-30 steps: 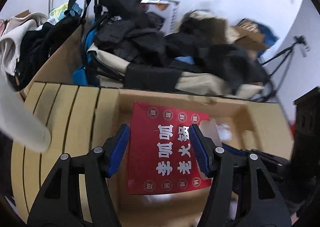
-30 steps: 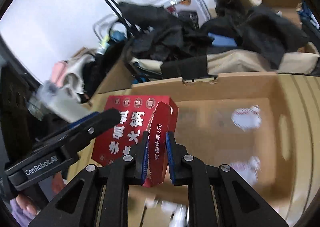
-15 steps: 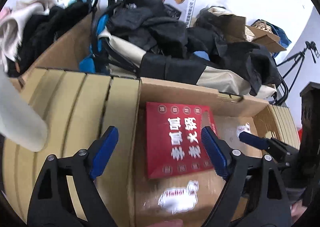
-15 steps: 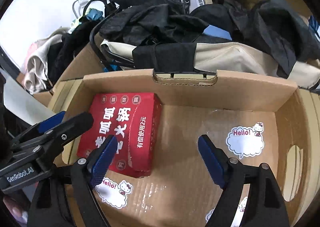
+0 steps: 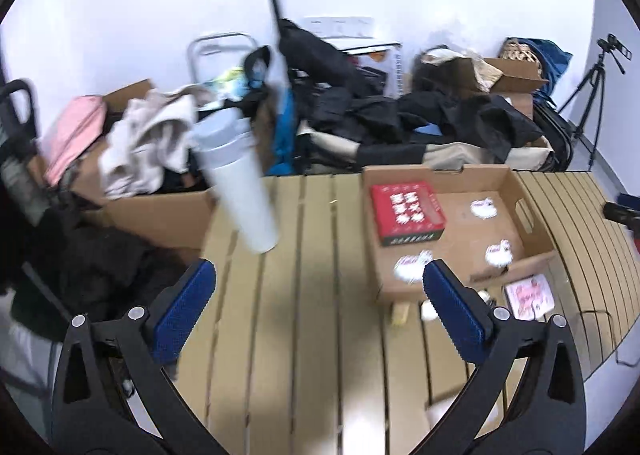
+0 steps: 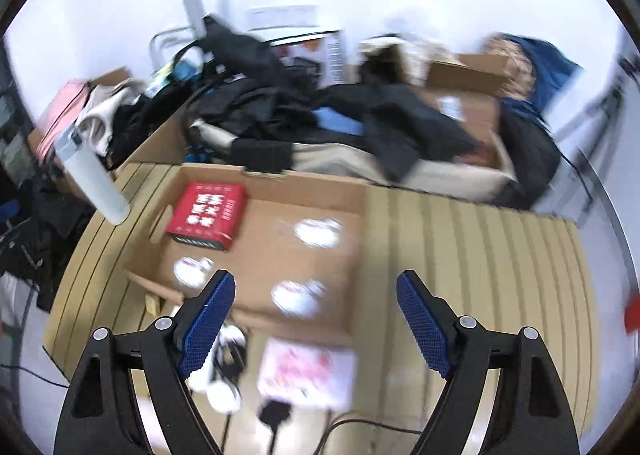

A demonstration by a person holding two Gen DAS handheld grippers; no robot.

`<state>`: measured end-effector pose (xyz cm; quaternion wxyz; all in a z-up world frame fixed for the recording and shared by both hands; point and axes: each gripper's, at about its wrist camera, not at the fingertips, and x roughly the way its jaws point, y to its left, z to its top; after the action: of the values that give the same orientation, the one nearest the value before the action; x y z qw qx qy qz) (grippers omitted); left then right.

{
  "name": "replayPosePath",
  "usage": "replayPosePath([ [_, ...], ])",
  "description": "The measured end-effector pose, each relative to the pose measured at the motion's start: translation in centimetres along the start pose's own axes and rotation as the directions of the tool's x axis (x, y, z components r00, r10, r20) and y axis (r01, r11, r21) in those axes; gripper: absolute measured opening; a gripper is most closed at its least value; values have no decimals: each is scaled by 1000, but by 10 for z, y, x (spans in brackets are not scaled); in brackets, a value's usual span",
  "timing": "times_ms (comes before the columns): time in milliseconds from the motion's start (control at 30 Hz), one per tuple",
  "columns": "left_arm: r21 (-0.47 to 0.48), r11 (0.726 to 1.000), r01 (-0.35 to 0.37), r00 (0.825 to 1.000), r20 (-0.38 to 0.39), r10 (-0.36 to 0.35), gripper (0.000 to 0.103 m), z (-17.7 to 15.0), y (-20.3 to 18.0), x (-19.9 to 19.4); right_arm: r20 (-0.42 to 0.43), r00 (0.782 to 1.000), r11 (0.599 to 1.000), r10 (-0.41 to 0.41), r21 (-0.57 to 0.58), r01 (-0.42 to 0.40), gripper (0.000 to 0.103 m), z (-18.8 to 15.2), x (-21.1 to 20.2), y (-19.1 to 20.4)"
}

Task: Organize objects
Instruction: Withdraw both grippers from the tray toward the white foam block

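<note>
The left gripper [image 5: 316,299] is opening wide with nothing between its jaws; the right gripper [image 6: 316,313] stands apart, also empty. Beyond them, the red box [image 6: 206,215] lies in the cardboard tray's [image 6: 304,185] upper-left corner on the slatted table [image 5: 280,335].

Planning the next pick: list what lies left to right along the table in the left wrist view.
White tumbler → red box in the cardboard tray → pink card at the right, in front of the tray.
</note>
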<state>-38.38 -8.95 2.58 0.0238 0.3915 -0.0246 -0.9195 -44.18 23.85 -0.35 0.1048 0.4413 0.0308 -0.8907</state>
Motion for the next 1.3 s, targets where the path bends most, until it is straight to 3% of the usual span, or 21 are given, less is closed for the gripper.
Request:
replayPosePath([
  [133, -7, 999, -35, 999, 14, 36, 103, -21, -1, -45, 17, 1000, 1000, -4, 14, 3, 86, -24, -42, -7],
  [233, 44, 999, -22, 995, 96, 18, 103, -38, -14, -84, 62, 998, 999, 20, -40, -18, 86, -41, -82, 9],
  [400, 114, 986, 122, 980, 143, -137, 103, -53, -26, -146, 57, 997, 984, 59, -169, -49, 86, -70, -135, 38],
  [467, 161, 978, 132, 979, 130, -154, 103, -49, -28, -174, 45, 994, 972, 103, -216, -91, 86, -75, -161, 46],
  [567, 217, 974, 68, 979, 176, -107, 103, -37, -27, -225, 97, 991, 959, 89, -276, -59, 86, -77, -219, 47],
  [700, 228, 973, -48, 948, 318, -28, 103, -21, -20, -292, 185, 979, 948, 87, -317, -25, 86, -72, -297, 33],
  [800, 201, 978, -61, 938, 345, -12, 103, -16, -19, -315, 274, 961, 946, 36, -320, 56, 86, -71, -342, 27],
  [867, 192, 981, -25, 942, 332, -41, 103, -19, -22, -314, 299, 954, 939, 2, -328, 101, 86, -73, -357, 27],
  [933, 190, 982, 0, 943, 327, -63, 103, -32, -28, -303, 294, 955, 943, 36, -326, 65, 86, -79, -356, 26],
  [1000, 190, 981, 42, 944, 314, -102, 103, -53, -36, -281, 278, 958, 942, 63, -335, 36, 86, -91, -337, 30],
  [1067, 170, 982, 81, 945, 299, -130, 103, -88, -42, -241, 309, 951, 928, 0, -355, 115, 86, -116, -304, 44],
  [1133, 162, 978, 130, 952, 254, -169, 103, -126, -49, -197, 323, 946, 922, -2, -366, 127, 86, -143, -268, 56],
  [1200, 119, 981, 154, 962, 207, -176, 103, -163, -55, -150, 286, 957, 926, 56, -374, 58, 86, -178, -215, 70],
  [1300, 35, 992, 120, 979, 162, -125, 103, -201, -64, -102, 195, 970, 933, 145, -353, -68, 86, -221, -142, 86],
])
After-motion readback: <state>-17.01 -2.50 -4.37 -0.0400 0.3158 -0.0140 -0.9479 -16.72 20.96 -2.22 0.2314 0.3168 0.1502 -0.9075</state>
